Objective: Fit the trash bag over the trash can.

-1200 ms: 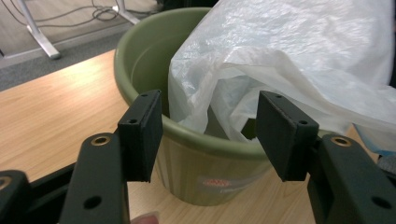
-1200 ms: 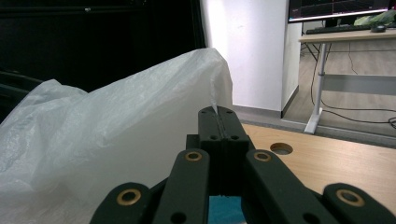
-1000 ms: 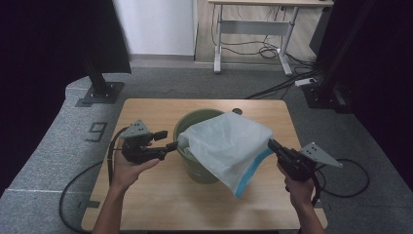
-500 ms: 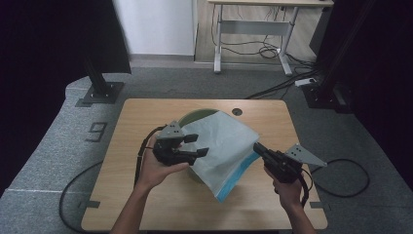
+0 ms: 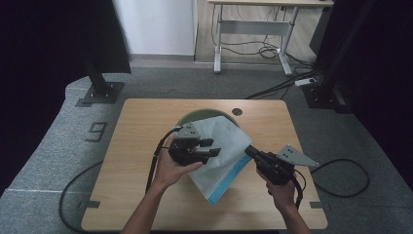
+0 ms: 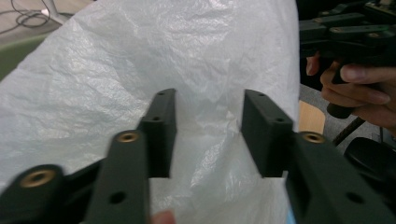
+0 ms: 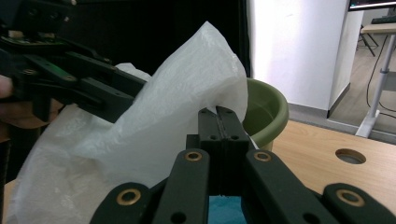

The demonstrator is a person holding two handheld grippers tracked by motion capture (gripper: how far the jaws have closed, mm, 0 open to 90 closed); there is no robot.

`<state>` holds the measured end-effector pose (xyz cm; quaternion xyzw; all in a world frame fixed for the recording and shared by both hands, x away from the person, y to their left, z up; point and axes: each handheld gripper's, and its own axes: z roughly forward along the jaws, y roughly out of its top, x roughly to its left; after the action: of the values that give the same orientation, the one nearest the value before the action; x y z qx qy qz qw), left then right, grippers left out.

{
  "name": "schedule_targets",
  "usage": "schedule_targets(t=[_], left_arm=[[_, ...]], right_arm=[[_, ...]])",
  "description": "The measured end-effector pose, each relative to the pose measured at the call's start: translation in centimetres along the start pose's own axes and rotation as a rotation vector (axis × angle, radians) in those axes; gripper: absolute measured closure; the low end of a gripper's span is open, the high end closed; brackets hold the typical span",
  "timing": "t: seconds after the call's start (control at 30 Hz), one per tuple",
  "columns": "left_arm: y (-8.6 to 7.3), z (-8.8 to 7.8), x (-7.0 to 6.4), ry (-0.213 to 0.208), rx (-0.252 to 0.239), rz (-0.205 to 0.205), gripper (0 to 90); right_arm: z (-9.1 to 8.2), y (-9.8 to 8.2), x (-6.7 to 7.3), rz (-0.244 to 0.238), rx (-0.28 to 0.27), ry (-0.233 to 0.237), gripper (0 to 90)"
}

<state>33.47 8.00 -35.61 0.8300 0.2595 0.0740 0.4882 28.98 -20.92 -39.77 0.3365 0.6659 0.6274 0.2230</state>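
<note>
A white plastic bag (image 5: 225,141) with a blue edge (image 5: 226,183) drapes over a green bin (image 5: 195,116) in the middle of the table. My left gripper (image 5: 214,147) sits on top of the bag, pointing right. Its jaws have just been closing and still stand apart, with a raised fold of bag (image 6: 140,60) between them; the pads do not press it (image 6: 208,130). My right gripper (image 5: 247,150) comes in from the right and is shut on the bag's near edge (image 7: 218,114). The bag (image 7: 177,112) rises from it toward the bin (image 7: 266,107).
The wooden table (image 5: 141,126) has a round cable hole (image 5: 237,111) behind the bin. Cables trail from both grippers off the table's sides. Grey carpet, black stand bases and a desk frame (image 5: 253,29) lie beyond the far edge.
My left gripper has moved right from beside the bin onto the bag. The right gripper has shifted left toward the bin, and the bag hangs less spread out.
</note>
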Motion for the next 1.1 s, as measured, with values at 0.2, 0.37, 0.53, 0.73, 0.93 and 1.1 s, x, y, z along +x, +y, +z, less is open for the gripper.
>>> schedule_targets(t=[0.2, 0.37, 0.53, 0.73, 0.93, 1.1], left_arm=[[-0.2, 0.6, -0.2, -0.017, 0.028, -0.001, 70.3], [-0.4, 0.3, -1.4, 0.001, 0.011, 0.031, 50.1], [-0.8, 0.2, -2.3, -0.011, -0.002, 0.058, 34.6], [-1.0, 0.9, -2.9, 0.018, 0.021, 0.083, 31.7], [-1.3, 1.5, -2.5, 0.035, 0.032, 0.051, 53.7], [-1.2, 1.4, -2.1, -0.029, 0.034, 0.016, 72.5]], right_arm=[[-0.1, 0.0, 0.0, -0.004, 0.0, 0.003, 88.7], [-0.3, -0.1, -0.2, 0.006, 0.003, -0.009, 88.7], [-0.2, -0.1, -0.1, 0.009, 0.006, -0.01, 88.7], [0.2, 0.1, 0.2, 0.014, 0.012, -0.005, 88.7], [0.3, 0.1, 0.3, 0.02, 0.018, -0.001, 88.7], [0.2, 0.0, 0.1, 0.031, 0.019, -0.002, 88.7]])
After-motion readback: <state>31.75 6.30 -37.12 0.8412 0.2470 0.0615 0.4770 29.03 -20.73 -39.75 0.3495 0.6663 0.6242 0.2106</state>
